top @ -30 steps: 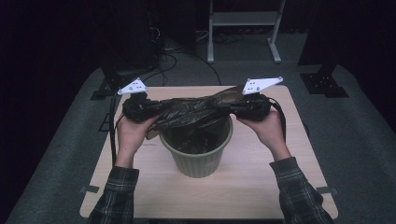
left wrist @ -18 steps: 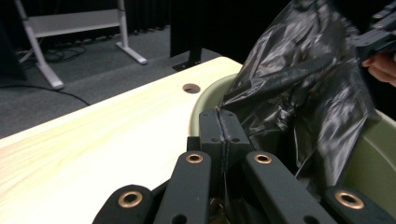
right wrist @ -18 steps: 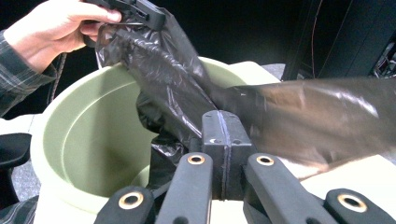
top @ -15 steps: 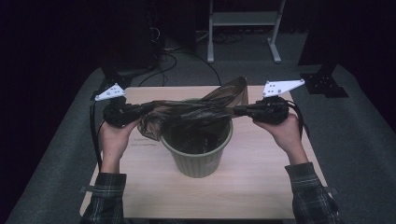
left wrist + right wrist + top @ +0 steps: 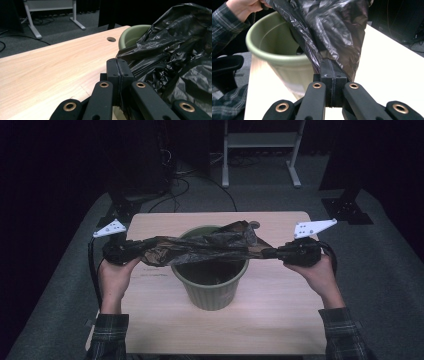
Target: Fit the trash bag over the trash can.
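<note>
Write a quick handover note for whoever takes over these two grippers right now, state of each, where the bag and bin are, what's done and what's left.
Left gripper: shut on one edge of the black bag.
Right gripper: shut on the opposite edge.
The bag is stretched between them above the green bin, which stands on the wooden table.
Done: bag gripped on both sides and spread.
Left: probably lower it and fit its mouth over the bin's rim.

Bag [image 5: 200,247] spans bin [image 5: 210,287] mouth; tabletop [image 5: 280,320] in front free.

We see a light wooden bench [image 5: 280,320]. A green bin [image 5: 210,287] stands on it, near the middle. Behind the green bin is a small round hole [image 5: 254,225].
</note>
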The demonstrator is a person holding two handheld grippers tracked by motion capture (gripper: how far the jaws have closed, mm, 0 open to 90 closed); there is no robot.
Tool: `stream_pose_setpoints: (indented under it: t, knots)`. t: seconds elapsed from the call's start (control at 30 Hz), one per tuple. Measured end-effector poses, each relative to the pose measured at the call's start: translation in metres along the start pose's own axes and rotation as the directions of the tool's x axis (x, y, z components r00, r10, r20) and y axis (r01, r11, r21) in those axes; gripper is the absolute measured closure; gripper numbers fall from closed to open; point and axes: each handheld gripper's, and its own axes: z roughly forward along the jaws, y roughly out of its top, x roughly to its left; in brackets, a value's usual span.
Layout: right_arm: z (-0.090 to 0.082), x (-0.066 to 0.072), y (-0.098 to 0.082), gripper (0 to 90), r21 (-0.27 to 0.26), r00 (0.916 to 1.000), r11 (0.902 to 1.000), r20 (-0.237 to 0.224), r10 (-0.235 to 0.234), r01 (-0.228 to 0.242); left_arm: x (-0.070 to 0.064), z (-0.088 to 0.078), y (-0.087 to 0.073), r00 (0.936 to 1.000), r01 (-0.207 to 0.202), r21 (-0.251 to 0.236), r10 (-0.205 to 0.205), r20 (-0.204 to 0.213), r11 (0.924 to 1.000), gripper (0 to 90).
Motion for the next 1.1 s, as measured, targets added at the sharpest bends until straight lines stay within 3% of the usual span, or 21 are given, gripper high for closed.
stream_pose_setpoints:
  t: [0.27, 0.33, 0.5, 0.63, 0.87, 0.9, 1.1]
  knots:
    - [-0.007, 0.005, -0.014, 90.0, 0.024, 0.9996, 0.9997, -0.026, 0.008, -0.007, -0.007, -0.003, -0.005, 0.9998, -0.008, -0.009, 0.008, 0.019, 0.9999, 89.9]
    - [-0.007, 0.007, -0.013, 74.9, 0.016, 0.9998, 0.9999, -0.019, 0.0, 0.0, -0.008, -0.002, -0.004, 0.9997, -0.01, -0.008, 0.01, 0.022, 0.9999, 89.8]
    - [-0.018, 0.011, 0.002, 66.0, -0.049, 0.9998, 0.9987, -0.017, -0.012, 0.011, -0.01, -0.001, 0.001, 0.9994, -0.025, -0.01, 0.025, 0.025, 0.9996, 89.8]
    - [-0.027, 0.018, 0.029, 59.5, -0.103, 0.9983, 0.9929, 0.001, -0.059, 0.059, -0.011, 0.0, 0.004, 0.9992, -0.029, -0.017, 0.029, 0.028, 0.9994, 89.9]
    - [-0.022, 0.015, 0.052, 54.8, -0.119, 0.992, 0.9878, 0.088, -0.091, 0.101, -0.011, 0.001, 0.007, 0.9991, -0.034, -0.02, 0.034, 0.026, 0.9992, 89.9]
    - [-0.02, 0.01, 0.055, 53.4, -0.109, 0.9877, 0.9881, 0.124, -0.094, 0.108, -0.01, 0.0, 0.008, 0.9991, -0.034, -0.02, 0.034, 0.024, 0.9992, 89.9]
    - [-0.015, 0.0, 0.053, 46.6, -0.091, 0.9916, 0.9918, 0.101, -0.08, 0.09, -0.008, -0.001, 0.008, 0.9994, -0.029, -0.019, 0.029, 0.019, 0.9994, 89.9]
